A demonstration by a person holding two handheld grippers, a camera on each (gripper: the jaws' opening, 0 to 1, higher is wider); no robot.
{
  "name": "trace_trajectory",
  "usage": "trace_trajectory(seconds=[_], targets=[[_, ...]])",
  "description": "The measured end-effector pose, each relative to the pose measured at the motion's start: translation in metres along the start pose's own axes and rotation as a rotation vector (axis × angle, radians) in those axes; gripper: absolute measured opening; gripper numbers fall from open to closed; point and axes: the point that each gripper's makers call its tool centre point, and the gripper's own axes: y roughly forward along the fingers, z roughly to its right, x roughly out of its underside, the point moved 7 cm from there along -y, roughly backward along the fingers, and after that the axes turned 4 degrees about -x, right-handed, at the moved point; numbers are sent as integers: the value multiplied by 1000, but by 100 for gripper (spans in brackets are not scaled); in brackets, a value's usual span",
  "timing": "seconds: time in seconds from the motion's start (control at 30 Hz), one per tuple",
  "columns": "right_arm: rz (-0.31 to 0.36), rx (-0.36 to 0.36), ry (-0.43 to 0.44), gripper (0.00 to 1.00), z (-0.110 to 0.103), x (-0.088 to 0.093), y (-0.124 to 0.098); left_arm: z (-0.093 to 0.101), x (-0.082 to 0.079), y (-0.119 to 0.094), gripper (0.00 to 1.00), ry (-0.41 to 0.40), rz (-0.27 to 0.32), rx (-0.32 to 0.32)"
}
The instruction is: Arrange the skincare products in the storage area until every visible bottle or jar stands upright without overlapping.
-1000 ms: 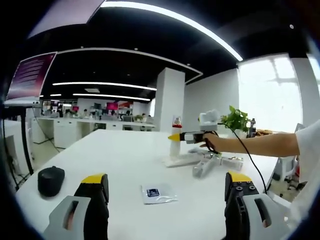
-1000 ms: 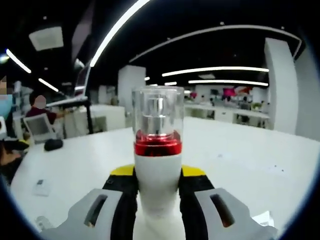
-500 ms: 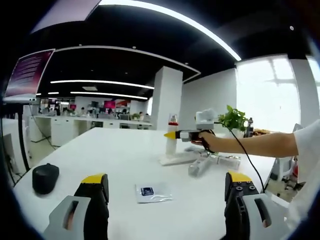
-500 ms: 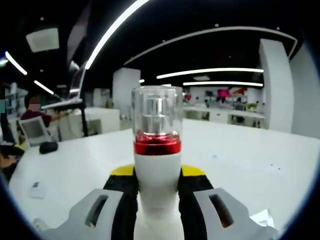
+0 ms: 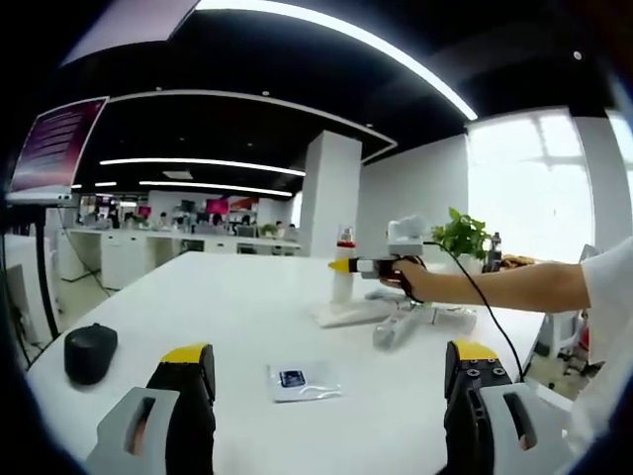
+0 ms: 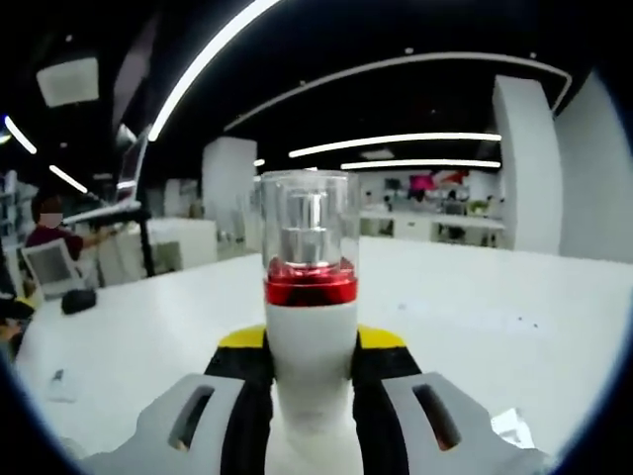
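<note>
Table: the white table point(image 5: 247, 317) bears everything; its near part is bare except for small things.
Person's arm: the forearm point(image 5: 514, 287) reaches in from the right of the left gripper view, nearly level, stretched out toward the middle of the table.
Right gripper: the right gripper point(image 6: 311, 371) pinches the white pump bottle point(image 6: 309, 317) at its body, one jaw on each side. In the left gripper view this gripper point(image 5: 368, 265) is held level and the bottle point(image 5: 342, 272) stands upright with its foot at a flat white tray point(image 5: 346, 314). I judge the side grip keeps the bottle vertical while it is set down; whether the foot already touches, I cannot tell.
Left gripper: the left gripper point(image 5: 331, 381) is spread wide with nothing between the jaws, held low over the near table, well apart from the tray; probably it waits.
Other products: some pale bottles or tubes point(image 5: 406, 327) lie flat just beside the tray, so the task seems far from finished.
Small things: a sachet point(image 5: 303, 380) lies near the left gripper; a black mouse point(image 5: 89, 352) at the left edge.
</note>
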Motion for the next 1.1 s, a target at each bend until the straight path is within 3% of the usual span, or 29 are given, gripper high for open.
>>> trace_trajectory(seconds=[0.5,1.1], targets=[[14,139,16,27,34,-8,-15,2,1,1,99,-1,-1,5],[33,234,10,27,65,-8,-28,5,1,3,99,4,-8,12]])
